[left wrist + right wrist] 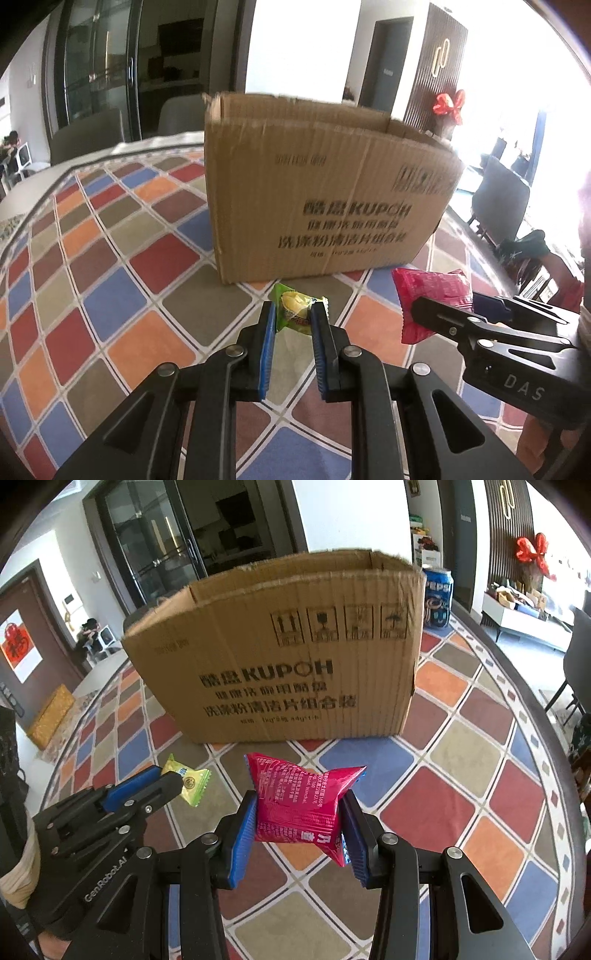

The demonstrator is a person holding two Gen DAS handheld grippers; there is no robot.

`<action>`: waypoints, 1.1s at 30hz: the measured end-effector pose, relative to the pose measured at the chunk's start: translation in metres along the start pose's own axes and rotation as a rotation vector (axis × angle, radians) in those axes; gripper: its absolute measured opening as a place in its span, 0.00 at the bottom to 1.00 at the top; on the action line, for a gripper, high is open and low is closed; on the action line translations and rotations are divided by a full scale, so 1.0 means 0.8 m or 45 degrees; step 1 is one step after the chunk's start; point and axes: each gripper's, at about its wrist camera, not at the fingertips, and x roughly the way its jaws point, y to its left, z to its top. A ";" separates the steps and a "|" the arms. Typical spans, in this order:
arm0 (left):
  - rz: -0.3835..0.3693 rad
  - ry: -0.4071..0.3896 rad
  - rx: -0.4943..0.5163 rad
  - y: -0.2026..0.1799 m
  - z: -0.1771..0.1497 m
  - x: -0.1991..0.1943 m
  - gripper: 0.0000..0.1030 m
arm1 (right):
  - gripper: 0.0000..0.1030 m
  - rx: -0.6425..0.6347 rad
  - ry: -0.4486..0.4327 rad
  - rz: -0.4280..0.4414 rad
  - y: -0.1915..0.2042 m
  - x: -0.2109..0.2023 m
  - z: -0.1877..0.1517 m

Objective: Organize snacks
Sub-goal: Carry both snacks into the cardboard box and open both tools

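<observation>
Grippers both carry snacks: the left gripper (291, 314) is clamped narrow on a small green candy packet (293, 309), and the right gripper (299, 812) pinches a red snack pouch (301, 805) at its waist. From each wrist view the cardboard box (280, 657) stands at twelve o'clock on the checkered tablecloth (461, 775), its open top above both loads. The pouch's long axis runs roughly six to twelve, away from the jaws; the candy's looks the same. Neither hand seems clearly nearer the box.
</observation>
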 end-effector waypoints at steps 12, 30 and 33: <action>0.000 -0.184 0.032 -0.013 0.038 -0.062 0.19 | 0.44 -0.028 -0.148 0.023 0.004 -0.054 0.022; 0.048 -0.352 0.095 -0.020 0.114 -0.092 0.19 | 0.44 -0.083 -0.361 0.013 0.012 -0.109 0.093; 0.069 -0.356 0.102 -0.018 0.128 -0.086 0.19 | 0.44 -0.099 -0.383 0.004 0.014 -0.111 0.107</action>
